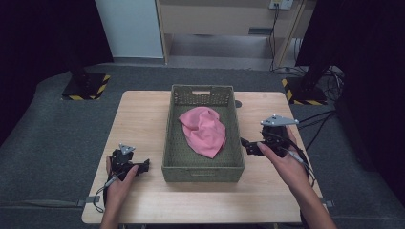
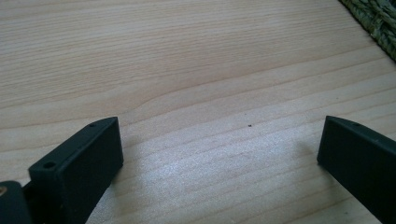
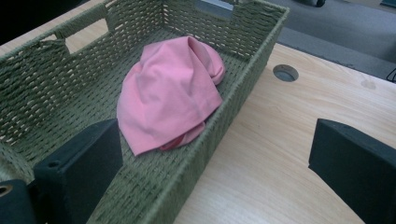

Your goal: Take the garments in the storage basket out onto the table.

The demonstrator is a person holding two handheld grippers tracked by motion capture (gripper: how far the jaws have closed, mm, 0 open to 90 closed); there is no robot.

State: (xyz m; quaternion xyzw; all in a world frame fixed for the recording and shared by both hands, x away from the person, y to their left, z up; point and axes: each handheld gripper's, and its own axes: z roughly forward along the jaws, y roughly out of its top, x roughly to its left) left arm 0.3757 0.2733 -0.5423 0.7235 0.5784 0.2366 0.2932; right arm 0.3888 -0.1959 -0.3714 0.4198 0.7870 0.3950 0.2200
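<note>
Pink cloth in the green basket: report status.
Left gripper and right gripper open, empty. Crumpled pink cloth lies inside green woven basket, untouched. Nothing in the way.

This looks like a recording studio or lab set up for data capture rather than anyone's home. A small wooden table (image 1: 143,200) stands alone on grey carpet (image 1: 43,143), hemmed in by black curtains (image 1: 43,33) on both sides, with two stand bases edged in yellow-and-black hazard tape (image 1: 86,88) planted just beyond its far corners. Loose cables (image 1: 329,76) trail across the floor toward a wall socket (image 1: 281,4), a plain wooden frame (image 1: 224,19) sits against the back wall, and a round cable hole (image 3: 285,73) is cut into the tabletop, as on office furniture.
</note>
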